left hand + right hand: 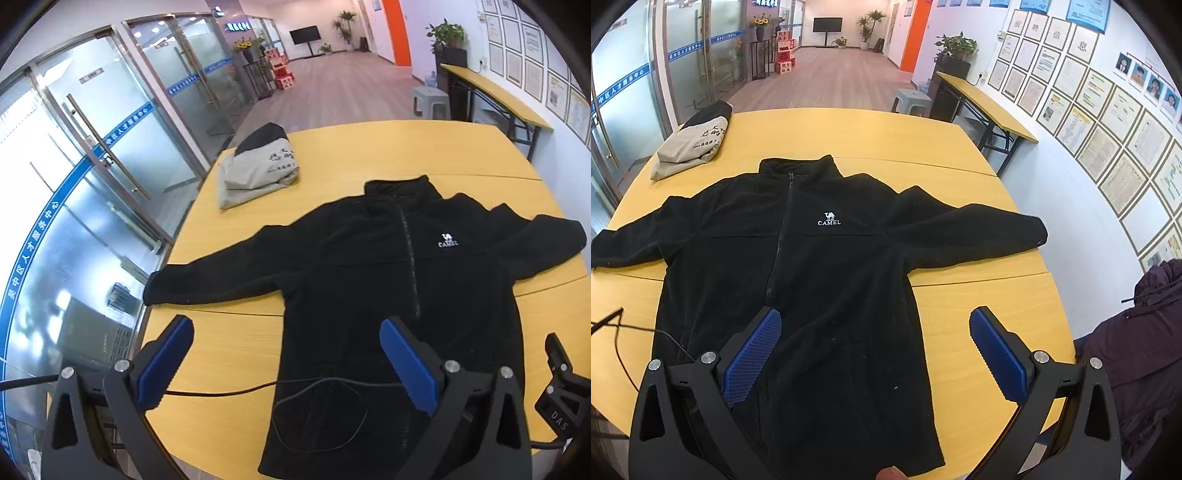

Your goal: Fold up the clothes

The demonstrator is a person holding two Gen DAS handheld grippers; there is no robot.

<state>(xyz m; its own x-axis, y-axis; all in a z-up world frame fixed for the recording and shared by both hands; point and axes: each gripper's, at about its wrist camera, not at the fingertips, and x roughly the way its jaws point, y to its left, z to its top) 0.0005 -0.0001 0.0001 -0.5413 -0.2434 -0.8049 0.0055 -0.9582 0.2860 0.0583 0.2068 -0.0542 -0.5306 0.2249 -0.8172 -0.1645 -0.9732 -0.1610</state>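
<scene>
A black zip fleece jacket (369,266) with a white CAMEL logo lies flat, front up, sleeves spread, on the yellow table (406,155). It also shows in the right wrist view (812,266). My left gripper (286,332) is open and empty above the jacket's lower left hem area. My right gripper (875,328) is open and empty above the jacket's lower right part. Part of the right gripper shows at the right edge of the left wrist view (557,384).
A folded beige and black garment (260,166) lies at the table's far left corner; it also shows in the right wrist view (692,142). A thin black cable (229,391) runs across the jacket's hem. A dark purple coat (1137,350) is beside the table on the right. Glass doors (92,155) stand left.
</scene>
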